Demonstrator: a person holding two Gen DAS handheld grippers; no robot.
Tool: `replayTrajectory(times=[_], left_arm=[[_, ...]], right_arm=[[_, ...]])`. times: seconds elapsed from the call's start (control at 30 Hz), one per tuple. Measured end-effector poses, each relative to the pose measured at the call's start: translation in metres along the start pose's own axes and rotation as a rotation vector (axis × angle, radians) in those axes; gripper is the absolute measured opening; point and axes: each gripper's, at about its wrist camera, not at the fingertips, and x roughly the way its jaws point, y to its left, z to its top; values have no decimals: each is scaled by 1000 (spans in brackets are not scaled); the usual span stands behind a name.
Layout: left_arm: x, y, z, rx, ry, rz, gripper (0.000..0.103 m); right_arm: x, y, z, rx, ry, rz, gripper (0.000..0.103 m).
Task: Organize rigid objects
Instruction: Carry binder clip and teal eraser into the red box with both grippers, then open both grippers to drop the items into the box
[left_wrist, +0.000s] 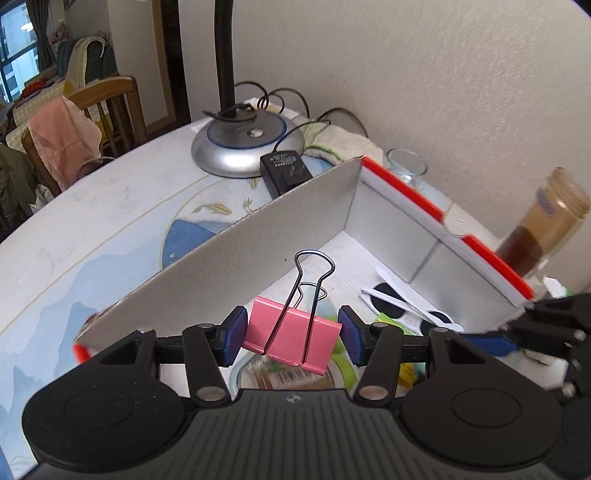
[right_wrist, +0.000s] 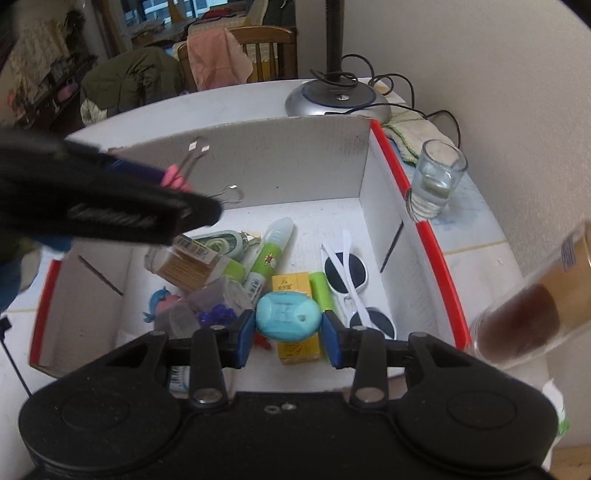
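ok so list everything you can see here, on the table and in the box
binder clip: 1, pink, held over box
oval case: 1, light blue, held over box
box: 1, white with red edge, on table
sunglasses: 1, white, in box, right
glue bottle: 1, green-white, in box
small carton: 1, yellow, in box
lamp base: 1, silver, behind box
glass: 1, clear, right of box
jar: 1, brown contents, right
left gripper: clamping clip
right gripper: clamping case
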Motion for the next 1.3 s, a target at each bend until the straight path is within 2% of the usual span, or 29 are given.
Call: replayTrajectory(times=[0.3,0.83,1.03,1.1,1.13,1.3], left_arm=[[43,1,7,-2,80,3,53],[66,10,1,-63,168,20,53],[61,13,-5,-89,168,25,54],[56,13,-5,-90,157,30,61],[52,12,-6,-89,150,36,69],[33,11,-12,-89,111,29,70]], right_arm=[[14,3,-1,-55,45,7,38],[21,1,1,-31,62,18,42],[14,2,0,-8,41,22,49],[11,3,-1,1,31,23,50],[9,3,0,7,26,25,51],[-1,3,-1,34,3,29,57]])
